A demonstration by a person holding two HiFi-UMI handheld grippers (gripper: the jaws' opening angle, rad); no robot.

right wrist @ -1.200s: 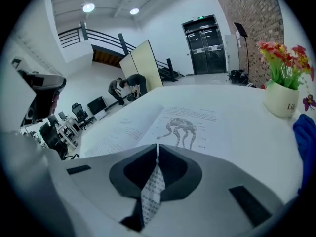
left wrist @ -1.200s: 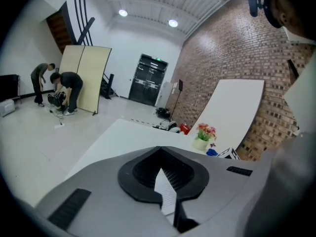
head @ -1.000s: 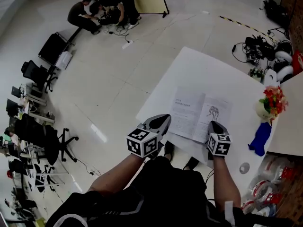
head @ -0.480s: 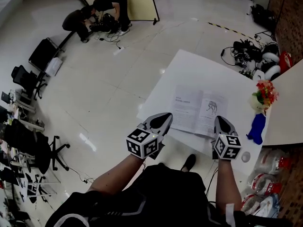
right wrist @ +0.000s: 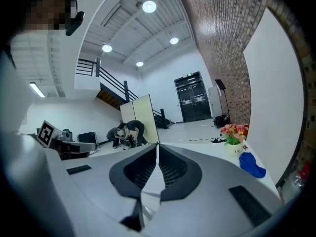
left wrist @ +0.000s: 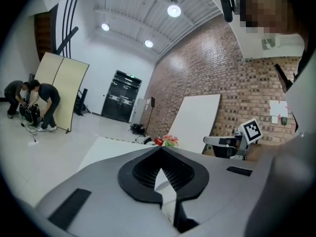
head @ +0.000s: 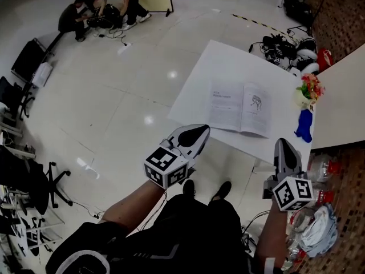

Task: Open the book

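The book (head: pixel 239 108) lies open and flat on the white table (head: pixel 228 67), with text on its left page and a small drawing on its right page. My left gripper (head: pixel 201 132) hovers shut over the floor just off the table's near edge, with nothing in it. My right gripper (head: pixel 283 145) is also shut and holds nothing, near the table's front right corner. Both are well short of the book. In the left gripper view the jaws (left wrist: pixel 161 147) meet at their tips; in the right gripper view the jaws (right wrist: pixel 158 144) also touch.
A flower pot (head: pixel 308 90) and a blue cloth (head: pixel 304 125) sit at the table's right edge. Cables and gear (head: pixel 285 44) lie on the floor beyond. Plastic bottles (head: pixel 319 167) stand at lower right. Two people (head: pixel 108 4) crouch by a yellow panel far off. Office chairs (head: pixel 23 181) line the left.
Both grippers have drawn back from the book toward the person; the right one has dropped off the page to the table's corner. The book stays open.
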